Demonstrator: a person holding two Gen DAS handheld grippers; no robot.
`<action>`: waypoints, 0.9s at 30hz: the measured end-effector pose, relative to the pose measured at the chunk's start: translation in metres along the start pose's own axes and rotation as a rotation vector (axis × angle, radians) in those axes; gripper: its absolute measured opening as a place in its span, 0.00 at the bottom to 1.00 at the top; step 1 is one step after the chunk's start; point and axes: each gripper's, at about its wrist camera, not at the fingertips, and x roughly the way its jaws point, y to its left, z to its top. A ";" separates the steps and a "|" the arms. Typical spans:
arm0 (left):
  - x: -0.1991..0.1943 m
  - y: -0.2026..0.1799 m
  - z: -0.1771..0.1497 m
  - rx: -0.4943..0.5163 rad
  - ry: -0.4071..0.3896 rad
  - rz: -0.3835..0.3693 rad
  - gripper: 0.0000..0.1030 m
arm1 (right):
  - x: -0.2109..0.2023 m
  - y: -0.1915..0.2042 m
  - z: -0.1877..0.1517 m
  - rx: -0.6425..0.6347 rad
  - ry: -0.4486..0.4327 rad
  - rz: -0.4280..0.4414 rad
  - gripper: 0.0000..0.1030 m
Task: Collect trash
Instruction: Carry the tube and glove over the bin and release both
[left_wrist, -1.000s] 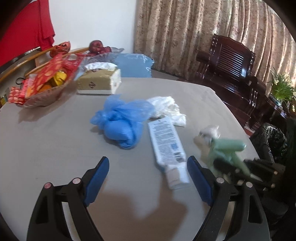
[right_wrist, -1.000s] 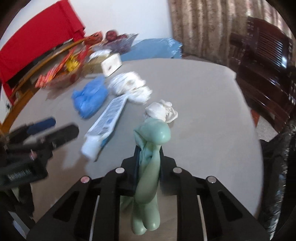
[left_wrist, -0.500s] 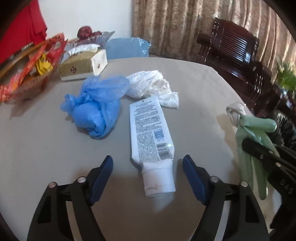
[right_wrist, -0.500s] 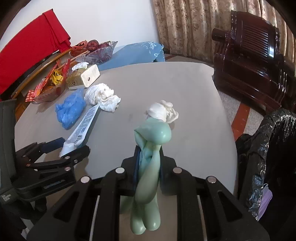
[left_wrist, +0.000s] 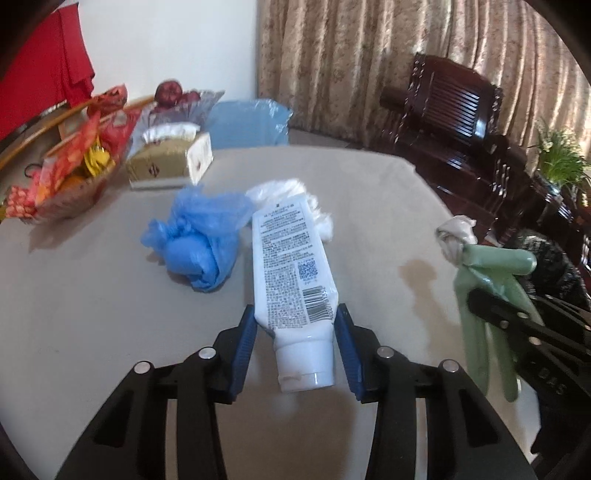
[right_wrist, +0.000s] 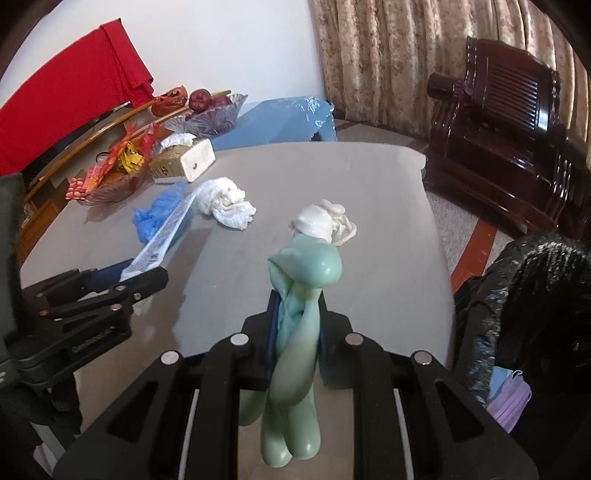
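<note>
A white tube lies cap-end towards me between the blue pads of my left gripper. The jaws are closing, and both pads touch the tube's shoulders. From the right wrist view the tube slants out of the left gripper. Behind it on the grey table lie a crumpled blue bag and a white tissue wad. My right gripper is shut on a mint-green glove with a white wad at its top. The glove hangs above the table's right side.
A black bin bag stands open beside the table's right edge, with purple masks inside. A tissue box, snack basket and fruit bowl sit at the far left. Dark wooden chairs stand behind.
My left gripper moved forward over the tube and its jaws narrowed onto the cap end. The right gripper carried the glove to the right, and the bin bag came into its view.
</note>
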 end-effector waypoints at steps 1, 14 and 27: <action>-0.007 -0.002 0.000 0.005 -0.010 -0.002 0.41 | -0.006 0.000 0.000 -0.001 -0.009 0.000 0.16; -0.070 -0.035 0.015 0.011 -0.083 -0.074 0.41 | -0.085 -0.007 0.008 0.016 -0.136 0.001 0.16; -0.103 -0.095 0.024 0.099 -0.151 -0.178 0.41 | -0.156 -0.053 -0.010 0.084 -0.223 -0.086 0.16</action>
